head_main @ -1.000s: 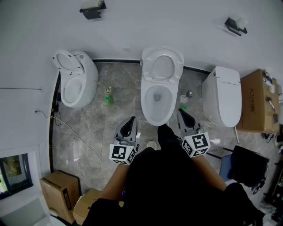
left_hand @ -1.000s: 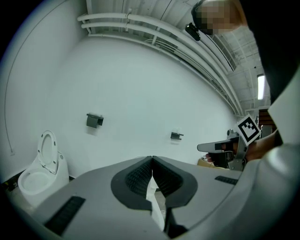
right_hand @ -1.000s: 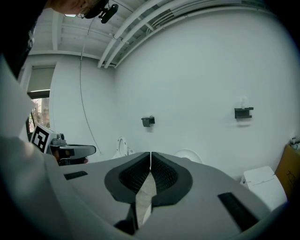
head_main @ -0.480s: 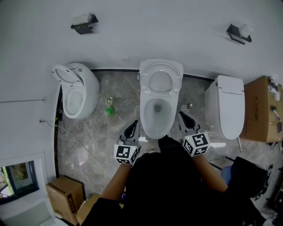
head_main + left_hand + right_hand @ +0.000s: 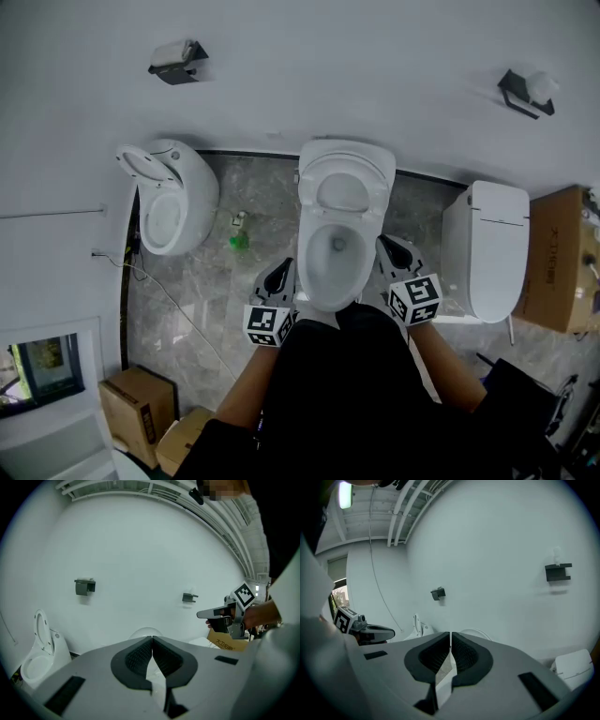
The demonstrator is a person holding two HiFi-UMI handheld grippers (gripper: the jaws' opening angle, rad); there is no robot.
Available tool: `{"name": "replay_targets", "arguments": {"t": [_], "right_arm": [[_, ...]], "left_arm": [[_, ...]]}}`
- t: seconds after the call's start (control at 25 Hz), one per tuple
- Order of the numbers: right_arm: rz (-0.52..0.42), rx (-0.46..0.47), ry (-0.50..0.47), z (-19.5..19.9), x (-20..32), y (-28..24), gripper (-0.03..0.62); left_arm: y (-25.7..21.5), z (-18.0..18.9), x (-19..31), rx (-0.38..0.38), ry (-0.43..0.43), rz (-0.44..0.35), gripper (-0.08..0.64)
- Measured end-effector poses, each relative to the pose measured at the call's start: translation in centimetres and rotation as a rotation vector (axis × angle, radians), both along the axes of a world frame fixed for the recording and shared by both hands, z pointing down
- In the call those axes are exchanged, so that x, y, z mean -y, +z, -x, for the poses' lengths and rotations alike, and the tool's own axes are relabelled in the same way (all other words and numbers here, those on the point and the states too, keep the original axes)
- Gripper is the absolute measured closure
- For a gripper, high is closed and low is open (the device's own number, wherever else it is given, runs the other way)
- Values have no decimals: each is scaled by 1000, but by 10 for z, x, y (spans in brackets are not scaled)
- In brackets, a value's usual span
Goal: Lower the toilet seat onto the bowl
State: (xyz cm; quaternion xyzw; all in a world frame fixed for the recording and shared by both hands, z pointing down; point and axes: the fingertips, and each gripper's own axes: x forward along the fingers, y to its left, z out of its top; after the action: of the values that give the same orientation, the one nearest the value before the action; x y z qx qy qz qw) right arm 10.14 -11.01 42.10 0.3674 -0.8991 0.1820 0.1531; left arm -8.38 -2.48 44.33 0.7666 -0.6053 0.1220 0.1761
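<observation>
In the head view a white toilet stands in the middle against the wall, its bowl (image 5: 335, 281) open and its seat (image 5: 343, 184) raised upright against the lid. My left gripper (image 5: 280, 274) hovers just left of the bowl's front, shut, with nothing in it. Right of the bowl my right gripper (image 5: 389, 249) is also shut and empty. Neither touches the toilet. In the left gripper view the shut jaws (image 5: 152, 641) point at the wall, with the raised seat's top (image 5: 146, 631) just behind them. The right gripper view shows its shut jaws (image 5: 450, 637) and the seat's top (image 5: 476, 633).
A second white toilet (image 5: 173, 195) with raised seat stands at the left, a closed one (image 5: 491, 246) at the right. Green items (image 5: 238, 240) and a cable (image 5: 169, 300) lie on the marble floor. Cardboard boxes (image 5: 137, 408) sit lower left, another box (image 5: 564, 272) far right. Black holders (image 5: 171, 58) hang on the wall.
The person has stepped closer to the middle toilet. Both grippers have moved forward and now flank the bowl's front; both stayed shut.
</observation>
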Motion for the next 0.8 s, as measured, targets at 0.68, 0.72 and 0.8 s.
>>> {"name": "replay_targets", "arguments": {"t": [0.68, 0.72, 0.8], "right_arm": [[29, -79, -11, 4, 101, 58, 558], [31, -92, -13, 5, 106, 61, 557], [39, -119, -20, 6, 114, 69, 557]], "left_arm": [[41, 12, 111, -21, -12, 26, 545], [44, 12, 118, -23, -2, 27, 545], [49, 13, 131, -24, 10, 30, 545]]}}
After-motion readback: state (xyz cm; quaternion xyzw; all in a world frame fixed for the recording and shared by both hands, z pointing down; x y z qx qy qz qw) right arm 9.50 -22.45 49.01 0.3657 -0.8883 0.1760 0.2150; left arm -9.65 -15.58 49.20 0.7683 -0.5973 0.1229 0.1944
